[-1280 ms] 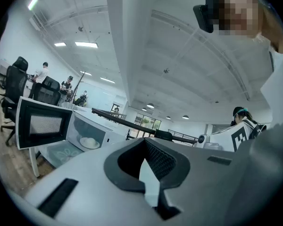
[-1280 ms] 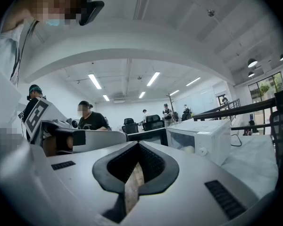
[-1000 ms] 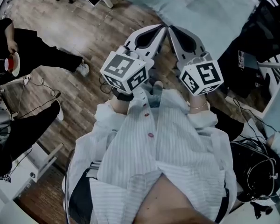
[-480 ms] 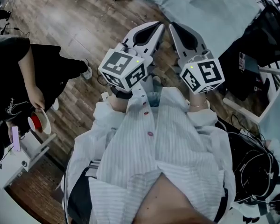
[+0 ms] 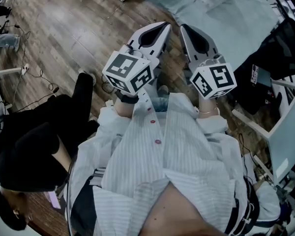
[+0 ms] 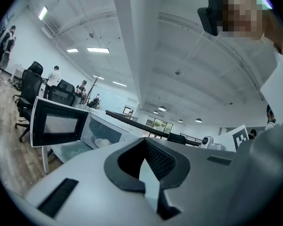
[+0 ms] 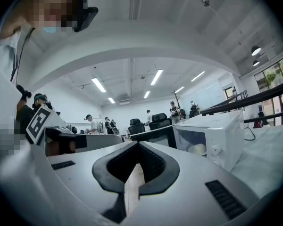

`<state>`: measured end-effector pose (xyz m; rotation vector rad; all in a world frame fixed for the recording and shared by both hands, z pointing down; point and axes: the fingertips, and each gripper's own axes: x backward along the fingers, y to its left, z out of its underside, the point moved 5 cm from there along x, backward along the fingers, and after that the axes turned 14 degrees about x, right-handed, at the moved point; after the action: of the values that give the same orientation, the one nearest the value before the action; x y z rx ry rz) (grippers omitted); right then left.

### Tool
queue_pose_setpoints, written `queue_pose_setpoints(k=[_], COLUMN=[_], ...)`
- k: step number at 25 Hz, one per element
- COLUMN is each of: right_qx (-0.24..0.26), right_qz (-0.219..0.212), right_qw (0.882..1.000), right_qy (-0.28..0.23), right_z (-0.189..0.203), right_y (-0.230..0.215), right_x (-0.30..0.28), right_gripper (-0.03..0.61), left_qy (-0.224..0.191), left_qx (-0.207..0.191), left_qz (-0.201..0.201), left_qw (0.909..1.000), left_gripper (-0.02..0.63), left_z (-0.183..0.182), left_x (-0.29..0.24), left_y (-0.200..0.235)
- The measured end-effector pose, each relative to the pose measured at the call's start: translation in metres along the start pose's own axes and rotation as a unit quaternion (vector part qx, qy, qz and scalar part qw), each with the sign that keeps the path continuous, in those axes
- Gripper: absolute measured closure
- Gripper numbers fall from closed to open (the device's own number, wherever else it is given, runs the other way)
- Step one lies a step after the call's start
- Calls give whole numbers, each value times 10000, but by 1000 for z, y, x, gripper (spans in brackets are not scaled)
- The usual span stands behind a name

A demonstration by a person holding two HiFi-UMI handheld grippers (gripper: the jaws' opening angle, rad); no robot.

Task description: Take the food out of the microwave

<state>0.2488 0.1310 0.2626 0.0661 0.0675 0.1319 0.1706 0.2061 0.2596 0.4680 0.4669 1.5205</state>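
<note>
Both grippers are held level in front of the wearer's striped shirt. The left gripper (image 5: 163,27) and right gripper (image 5: 183,28) sit side by side, each shut with nothing between the jaws. Ahead, in the left gripper view, stands a white microwave (image 6: 102,132) with its dark-framed door (image 6: 59,125) swung open; pale food (image 6: 103,142) lies inside. The right gripper view shows the same microwave (image 7: 214,138), its door (image 7: 153,136) and the food (image 7: 196,149). Both the left gripper (image 6: 144,141) and the right gripper (image 7: 138,143) are well short of it.
The microwave stands on a table with a pale cloth (image 5: 221,9). A person in black (image 5: 34,151) is close at the lower left on the wooden floor (image 5: 69,28). Cables and dark bags (image 5: 268,73) lie at the right. Office chairs (image 6: 30,86) and people fill the background.
The person in black has moved from the upper left down to the lower left of the head view. Both grippers have stayed shut and kept nearly the same place in the picture.
</note>
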Motion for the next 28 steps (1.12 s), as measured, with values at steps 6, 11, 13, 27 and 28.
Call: queue_pose_setpoints(k=[6, 11, 13, 27, 28], right_qx=[2, -65, -140, -404, -422], right_qz=[46, 123, 141, 322, 326], right_qw=[10000, 9999, 9998, 9986, 9985], right_qy=[29, -2, -21, 63, 74], right_z=[-4, -12, -11, 10, 11], right_y=[-20, -35, -39, -47, -49], right_x=[-61, -110, -130, -194, -194], right_gripper=[545, 545, 545, 545, 545], left_qy=[4, 76, 117, 264, 265], left_qx=[10, -19, -12, 80, 91], left_qz=[53, 133, 151, 108, 106], left_qw=[10000, 9999, 9998, 9996, 9996], left_gripper=[606, 606, 606, 606, 606], left_z=[-39, -68, -77, -97, -97], left_x=[-31, -51, -57, -69, -71], left_y=[50, 89, 104, 172, 173])
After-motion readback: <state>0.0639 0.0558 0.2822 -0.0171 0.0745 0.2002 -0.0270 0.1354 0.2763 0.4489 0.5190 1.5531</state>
